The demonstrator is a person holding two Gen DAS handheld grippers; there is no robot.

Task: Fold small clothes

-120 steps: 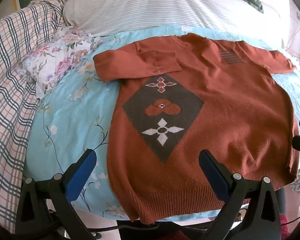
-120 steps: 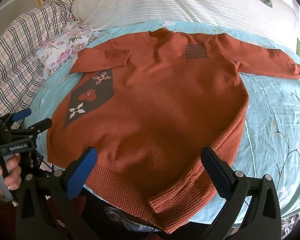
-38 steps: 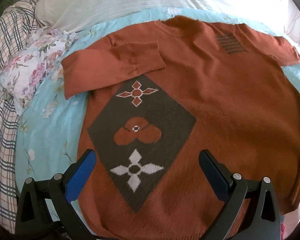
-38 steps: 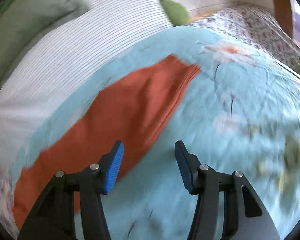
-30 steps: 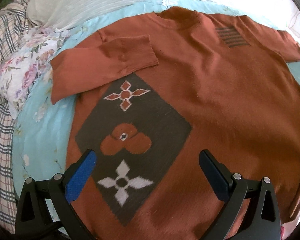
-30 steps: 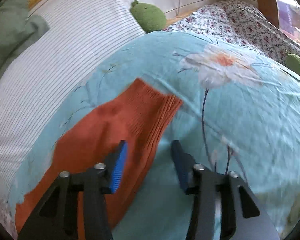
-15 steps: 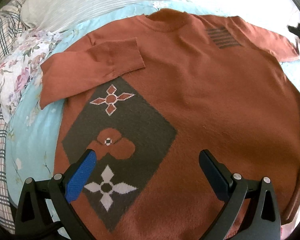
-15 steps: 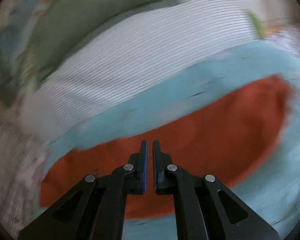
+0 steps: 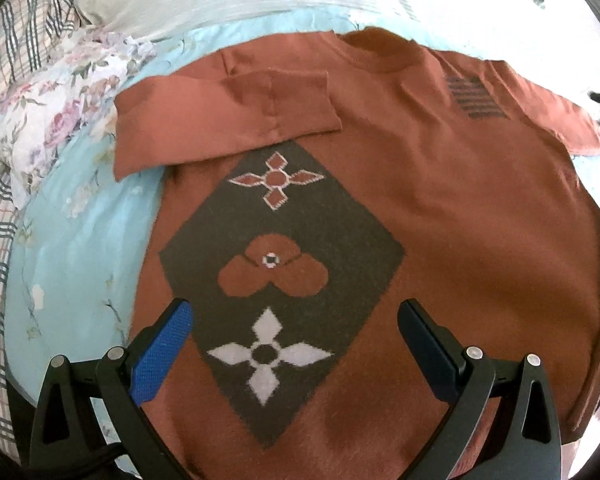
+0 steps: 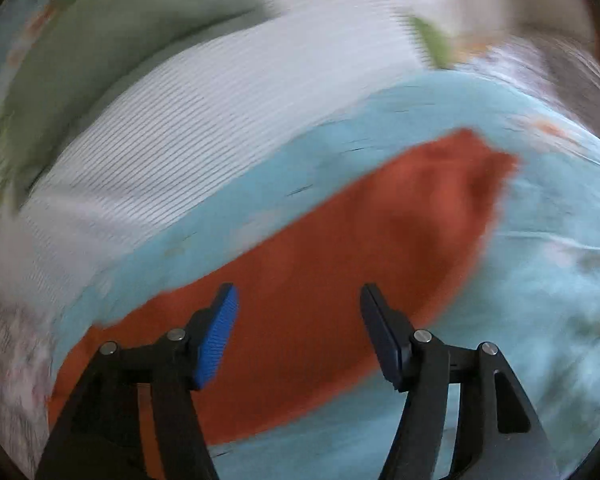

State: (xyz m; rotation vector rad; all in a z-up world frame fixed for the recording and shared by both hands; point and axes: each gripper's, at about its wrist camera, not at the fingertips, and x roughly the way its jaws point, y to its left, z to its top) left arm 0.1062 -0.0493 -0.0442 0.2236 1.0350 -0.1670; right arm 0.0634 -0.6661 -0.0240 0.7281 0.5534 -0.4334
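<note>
My left claw (image 9: 294, 330) hangs spread wide and empty above the rust sweater (image 9: 440, 208), while my right claw (image 10: 298, 308) is opening over its outstretched sleeve (image 10: 380, 240), gripping nothing.

Left gripper (image 9: 293, 334): black angular finger frames with silver round screw heads at the joints, one ribbed blue pad, the other pad dark navy, a black cable below its left frame. Right gripper (image 10: 298, 322): same black frames, silver screws, ribbed blue pad facing a navy one
</note>
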